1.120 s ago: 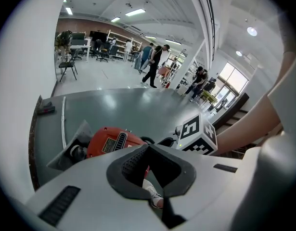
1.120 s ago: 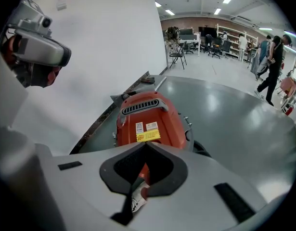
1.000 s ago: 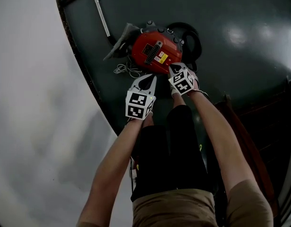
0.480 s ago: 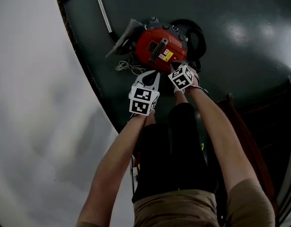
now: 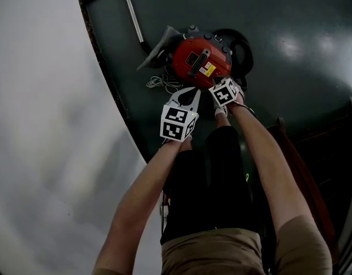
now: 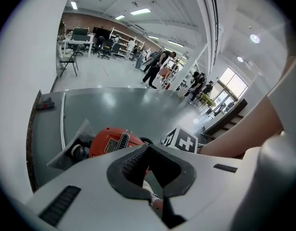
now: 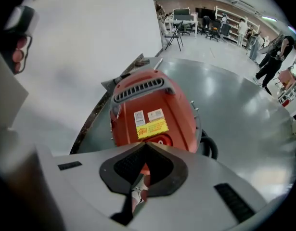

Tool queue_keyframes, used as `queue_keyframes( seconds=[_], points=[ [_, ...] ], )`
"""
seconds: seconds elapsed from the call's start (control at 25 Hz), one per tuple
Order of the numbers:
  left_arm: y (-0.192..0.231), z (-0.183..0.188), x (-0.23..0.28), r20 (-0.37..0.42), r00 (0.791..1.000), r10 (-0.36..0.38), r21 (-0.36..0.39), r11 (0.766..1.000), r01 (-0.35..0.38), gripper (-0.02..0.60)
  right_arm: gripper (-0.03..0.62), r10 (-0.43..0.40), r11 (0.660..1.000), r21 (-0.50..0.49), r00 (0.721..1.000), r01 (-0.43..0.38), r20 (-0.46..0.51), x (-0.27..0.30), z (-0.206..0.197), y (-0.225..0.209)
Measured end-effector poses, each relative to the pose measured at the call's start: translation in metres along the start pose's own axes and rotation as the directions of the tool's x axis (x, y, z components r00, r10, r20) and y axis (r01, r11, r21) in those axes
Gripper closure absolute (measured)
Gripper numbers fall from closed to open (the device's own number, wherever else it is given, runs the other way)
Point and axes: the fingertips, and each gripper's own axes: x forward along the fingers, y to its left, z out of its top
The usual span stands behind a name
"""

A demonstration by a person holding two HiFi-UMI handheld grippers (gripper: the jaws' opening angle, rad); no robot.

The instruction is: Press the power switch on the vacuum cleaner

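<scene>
While the red vacuum cleaner (image 5: 201, 62) is lying on the dark floor (image 5: 290, 50), the person is leaning over it. The right claw (image 5: 213, 87) is pointing its closed, empty tips at the cleaner's near end, probably so they can push like one finger. The left claw (image 5: 192, 93) is also closed on nothing and is hanging just beside it. The right gripper view is showing a yellow sticker (image 7: 152, 128) and a round red part (image 7: 159, 139), maybe the switch, which the head view is not showing.
</scene>
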Motion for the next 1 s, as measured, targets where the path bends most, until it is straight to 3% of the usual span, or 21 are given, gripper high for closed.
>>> queue_keyframes(
  seconds=[0.28, 0.4, 0.56, 0.72, 0.88, 1.0],
  points=[
    [-0.038, 0.080, -0.082, 0.069, 0.997, -0.014, 0.123, 0.992, 0.005, 0.575, 0.583, -0.058, 0.996, 0.074, 0.974, 0.043, 0.218, -0.129, 0.037, -0.008],
    [-0.071, 0.124, -0.132, 0.118, 0.992, -0.043, 0.184, 0.983, 0.020, 0.575, 0.583, -0.110, 0.985, 0.155, 0.956, 0.069, 0.272, -0.203, 0.047, -0.008],
    [-0.113, 0.176, -0.198, 0.210, 0.972, -0.104, 0.234, 0.971, 0.053, 0.575, 0.583, -0.153, 0.962, 0.271, 0.905, 0.043, 0.398, -0.311, 0.079, 0.013],
    [-0.172, 0.177, -0.287, 0.271, 0.949, -0.164, 0.253, 0.963, 0.094, 0.575, 0.583, -0.141, 0.967, 0.253, 0.837, 0.003, 0.528, -0.428, 0.079, 0.081],
    [-0.212, 0.165, -0.369, 0.295, 0.930, -0.218, 0.377, 0.921, 0.096, 0.575, 0.583, -0.125, 0.983, 0.181, 0.774, 0.014, 0.621, -0.525, 0.083, 0.136],
    [-0.231, 0.159, -0.419, 0.339, 0.911, -0.237, 0.415, 0.906, 0.081, 0.575, 0.583, -0.128, 0.989, 0.142, 0.733, 0.044, 0.668, -0.586, 0.081, 0.169]
  ],
)
